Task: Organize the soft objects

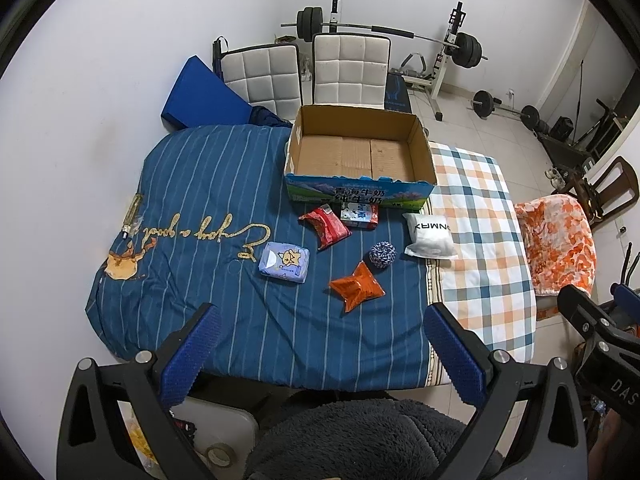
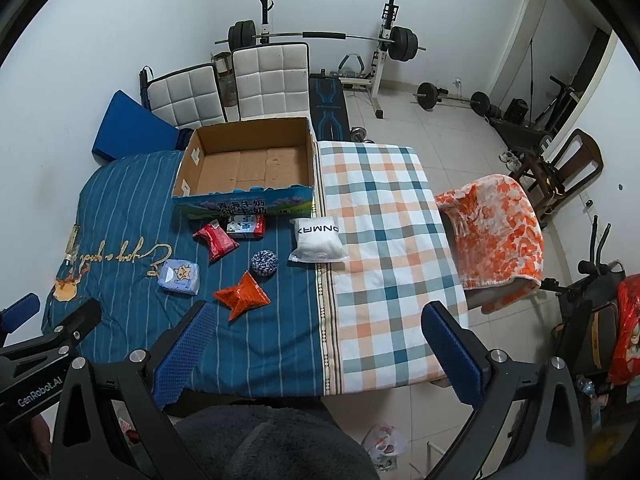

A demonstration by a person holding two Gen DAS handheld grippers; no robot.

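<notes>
Blue-padded fingers frame your left wrist view: your left gripper [image 1: 320, 344] hangs wide open over the near edge of the bed, holding nothing. Ahead lies the striped quilt [image 1: 192, 184] with the soft things spread on it: a pale tissue pack [image 1: 284, 262], a red pack [image 1: 326, 226] touching a red-and-white pack [image 1: 360, 214], a rope ball [image 1: 382, 255], an orange pouch [image 1: 358, 287] nearest you, and a white bag [image 1: 428, 236] lying across the seam onto the checked sheet [image 1: 480, 240]. Behind them stands the box [image 1: 360, 192], open and bare inside. At the right edge you see part of your other gripper's body. Your right wrist view sits further right: your right gripper [image 2: 316, 340] is likewise spread wide and empty, over the seam between quilt [image 2: 132, 208] and sheet [image 2: 384, 216]. You find the same box [image 2: 248, 200], tissue pack [image 2: 179, 277], red pack [image 2: 216, 240], red-and-white pack [image 2: 247, 227], ball [image 2: 264, 263], pouch [image 2: 241, 296] and bag [image 2: 318, 242]. Only this view shows the whole orange blanket [image 2: 496, 232] on a chair beside the bed, and a red bag [image 2: 628, 328] at far right.
</notes>
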